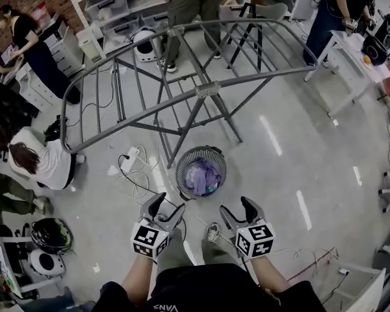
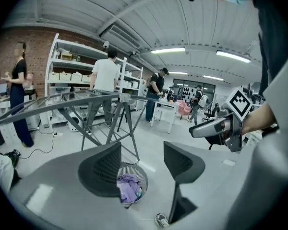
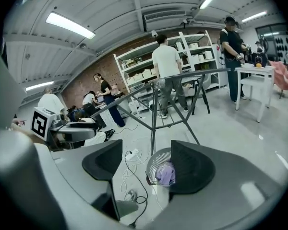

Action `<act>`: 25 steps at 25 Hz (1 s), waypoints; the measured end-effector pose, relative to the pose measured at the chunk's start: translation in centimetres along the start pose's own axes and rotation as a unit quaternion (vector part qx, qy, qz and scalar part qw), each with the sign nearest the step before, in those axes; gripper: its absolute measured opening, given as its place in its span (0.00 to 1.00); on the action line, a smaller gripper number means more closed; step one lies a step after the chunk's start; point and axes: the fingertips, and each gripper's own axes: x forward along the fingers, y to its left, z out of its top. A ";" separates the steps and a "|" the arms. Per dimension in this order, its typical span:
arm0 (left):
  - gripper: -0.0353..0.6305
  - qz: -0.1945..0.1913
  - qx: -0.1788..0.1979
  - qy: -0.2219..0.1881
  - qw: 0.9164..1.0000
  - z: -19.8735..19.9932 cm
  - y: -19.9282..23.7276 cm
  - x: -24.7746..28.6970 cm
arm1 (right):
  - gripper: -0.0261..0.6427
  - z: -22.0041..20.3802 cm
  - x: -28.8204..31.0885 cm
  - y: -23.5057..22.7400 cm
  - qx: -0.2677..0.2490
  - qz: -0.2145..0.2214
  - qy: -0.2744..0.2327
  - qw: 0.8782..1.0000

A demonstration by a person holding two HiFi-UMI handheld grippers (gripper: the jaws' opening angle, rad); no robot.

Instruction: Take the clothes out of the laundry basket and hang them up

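Left tongs (image 1: 165, 208), right tongs (image 1: 240, 210): both apart, empty. Lilac clothes (image 1: 203, 176) in round grey wire laundry basket (image 1: 201, 148), beside grey metal drying rack (image 1: 207, 90).

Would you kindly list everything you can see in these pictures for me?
Laundry basket: one, grey mesh, on the floor ahead of the grippers.
Clothes: one bundle, purple, inside the basket.
Drying rack: one, grey metal, beyond the basket, nothing hung on it.
Power strip: one, white, with cables, floor left of the basket.
Table: one, white, far right.
Bystanders: at least four, around the room's edges.
Left gripper: one, grey, open, empty.
Right gripper: one, grey, open, empty.
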 end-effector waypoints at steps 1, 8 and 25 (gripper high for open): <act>0.43 -0.004 -0.003 0.009 1.000 -0.6 0.3 0.7 | 0.50 -0.5 0.6 -0.2 0.004 -0.001 0.007 1.000; 0.43 -0.073 0.006 0.075 0.994 -4.5 1.9 7.4 | 0.49 -2.9 4.6 -2.2 0.046 -0.042 0.027 0.998; 0.43 -0.163 0.051 0.208 0.963 -20.8 7.3 26.7 | 0.48 -14.7 16.2 -8.0 0.174 -0.116 0.038 0.977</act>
